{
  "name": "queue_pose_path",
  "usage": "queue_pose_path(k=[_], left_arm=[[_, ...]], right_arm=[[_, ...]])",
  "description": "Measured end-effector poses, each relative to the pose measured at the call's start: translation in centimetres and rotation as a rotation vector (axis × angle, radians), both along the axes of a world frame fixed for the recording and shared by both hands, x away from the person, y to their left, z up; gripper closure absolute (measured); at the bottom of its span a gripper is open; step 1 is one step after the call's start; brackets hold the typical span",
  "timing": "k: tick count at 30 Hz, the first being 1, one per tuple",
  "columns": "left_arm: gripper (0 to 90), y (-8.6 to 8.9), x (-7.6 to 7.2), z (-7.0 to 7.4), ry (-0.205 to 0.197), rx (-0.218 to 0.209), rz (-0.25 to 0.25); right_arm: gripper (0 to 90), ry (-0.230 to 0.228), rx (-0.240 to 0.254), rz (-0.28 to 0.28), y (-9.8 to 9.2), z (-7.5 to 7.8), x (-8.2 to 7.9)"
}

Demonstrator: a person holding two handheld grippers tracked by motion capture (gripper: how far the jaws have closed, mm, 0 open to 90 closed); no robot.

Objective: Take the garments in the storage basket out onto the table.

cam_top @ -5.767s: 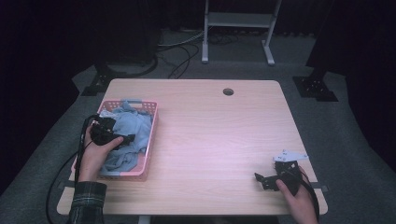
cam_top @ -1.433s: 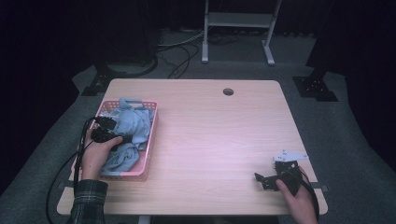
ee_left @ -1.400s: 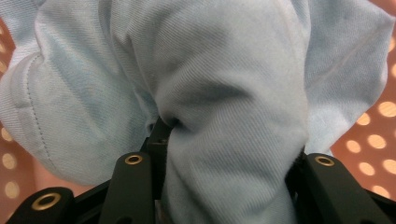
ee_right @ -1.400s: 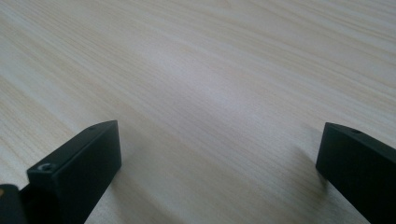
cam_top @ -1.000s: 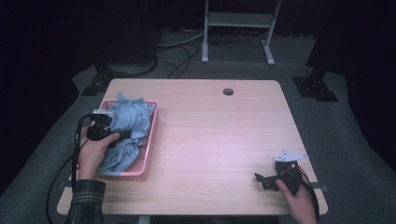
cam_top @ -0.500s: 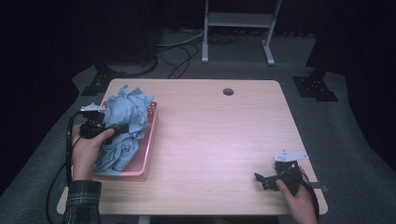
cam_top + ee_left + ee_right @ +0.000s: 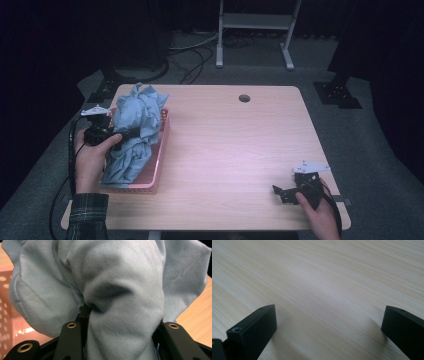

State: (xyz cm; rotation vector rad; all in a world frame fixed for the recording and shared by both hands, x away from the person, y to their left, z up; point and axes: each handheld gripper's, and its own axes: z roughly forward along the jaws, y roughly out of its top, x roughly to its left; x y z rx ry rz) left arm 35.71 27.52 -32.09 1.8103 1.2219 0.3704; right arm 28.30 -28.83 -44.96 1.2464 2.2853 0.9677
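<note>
Since the earlier frames, the light blue cloth point(image 7: 134, 131) has come up out of the pink basket point(image 7: 159, 159): it lay bunched low inside before; now its top stands above the basket's far rim while its lower part trails down into the basket. My left claw point(image 7: 120, 134) has risen with it and drifted slightly toward the desk's left edge. My right claw point(image 7: 282, 192) has not shifted at all.

Left hand point(image 7: 92, 157): forearm in a plaid sleeve point(image 7: 87, 216) comes up from the bottom left, hand wrapped round the claw's body, claw pointing roughly level toward the basket. In the left gripper view the cloth point(image 7: 120, 287) bulges between the two black jaws, which pinch a thick fold of it; a strip of pink basket wall point(image 7: 5, 312) shows at the left edge and bare desk point(image 7: 197, 317) at the right.

Right hand point(image 7: 317, 212): rests at the desk's near right corner, claw low over the wood, pointing toward the desk's middle. In the right gripper view its jaws stand spread wide with bare wood grain point(image 7: 324, 290) between them.

The basket sits along the left side of the desk point(image 7: 240, 145), well apart from my right claw.
</note>
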Motion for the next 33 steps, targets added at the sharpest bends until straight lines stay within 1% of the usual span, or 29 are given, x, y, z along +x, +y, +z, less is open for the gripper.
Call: queue_pose_path(k=[5,7,10,16,22,28,33], left_arm=[[54.2,-0.8,-0.3,0.9,-0.012,-0.004,-0.016],[54.2,-1.2,-0.4,1.2,-0.010,-0.009,-0.026],[54.1,-1.8,-0.5,1.4,-0.009,-0.019,-0.040],[54.1,-3.0,-0.6,1.9,-0.024,-0.013,-0.063],[54.1,-3.8,-0.9,2.5,-0.044,-0.011,-0.087],[54.0,-4.5,-1.1,2.9,-0.054,-0.015,-0.108],[54.1,-5.2,-1.2,3.2,-0.057,-0.026,-0.130]], right_arm=[[0.0,0.000,0.000,0.000,0.0,0.0,0.0],[0.0,0.000,0.000,0.000,0.0,0.0,0.0],[0.0,0.000,0.000,0.000,0.0,0.0,0.0],[0.0,0.000,0.000,0.000,0.0,0.0,0.0],[0.0,0.000,0.000,0.000,0.0,0.0,0.0],[0.0,0.000,0.000,0.000,0.0,0.0,0.0],[0.0,-0.001,0.000,0.000,0.0,0.0,0.0]])
